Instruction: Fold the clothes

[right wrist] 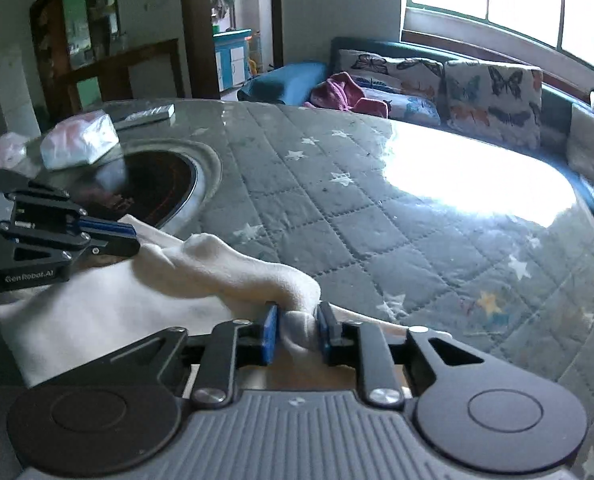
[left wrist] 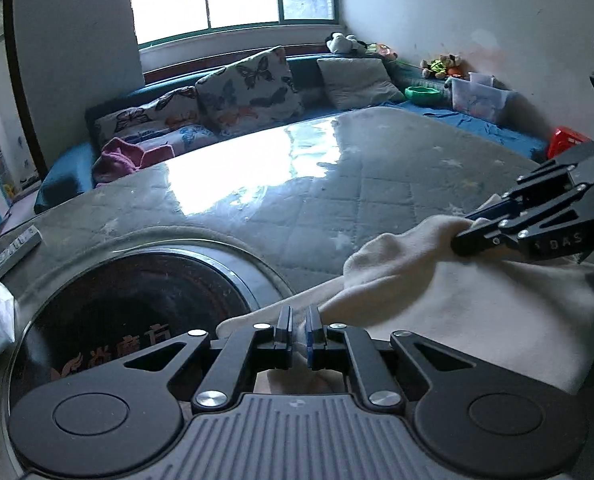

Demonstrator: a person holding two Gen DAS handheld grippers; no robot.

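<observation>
A cream-white garment (left wrist: 477, 304) hangs slack between my two grippers over the near edge of the table; it also shows in the right wrist view (right wrist: 201, 272). My left gripper (left wrist: 299, 328) is shut on one edge of the garment, and shows from the side in the right wrist view (right wrist: 131, 240). My right gripper (right wrist: 298, 326) is shut on a bunched fold of the garment, and shows at the right in the left wrist view (left wrist: 463, 242). The cloth below the grippers is hidden.
The table (right wrist: 397, 208) has a grey quilted star cover under glass and a round dark inset cooktop (left wrist: 137, 300). A remote (right wrist: 145, 114) and a wrapped white packet (right wrist: 79, 144) lie at the far left. A sofa with butterfly cushions (left wrist: 249, 88) stands behind.
</observation>
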